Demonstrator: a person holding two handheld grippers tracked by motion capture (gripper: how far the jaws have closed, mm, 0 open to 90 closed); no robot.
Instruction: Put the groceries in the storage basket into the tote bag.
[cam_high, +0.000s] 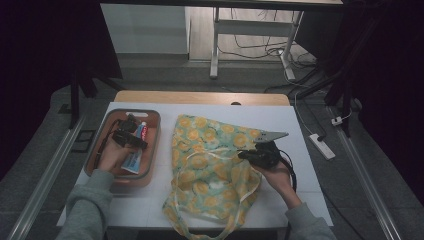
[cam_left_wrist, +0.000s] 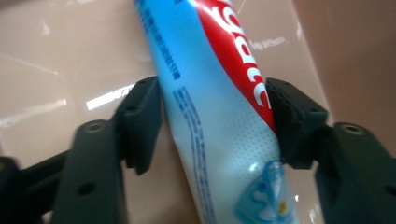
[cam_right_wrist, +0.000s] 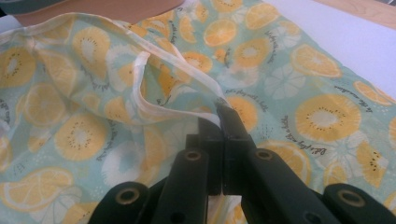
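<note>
From the high view, your left gripper (cam_high: 129, 136) sits down inside the orange tray (cam_high: 154, 145) at about 9 o'clock on the table, right over the toothpaste tube (cam_high: 135, 156), whose long axis runs from 12 to 6 o'clock with a slight lean, red end toward 12. The fruit-print bag (cam_high: 210, 165) lies flat just beside the tray, toward 3 o'clock from the tube, and your right gripper (cam_high: 246, 154) holds it at the edge of its opening, so the left hand is the one nearer the tube and the bag's opening is what it would head for. In the left gripper view, the tube crosses between the jaws from 12 down to 6 o'clock, square across them; both pads (cam_left_wrist: 142, 122) appear to touch its sides at 9 and 3 o'clock, so the jaws look clamped on the tube, which rests in the tray. In the right gripper view, your jaws are pressed together on the white hem (cam_right_wrist: 154, 56) of the bag, lifting a fold that runs off toward 10 o'clock, with the opening gaping toward 9.
</note>
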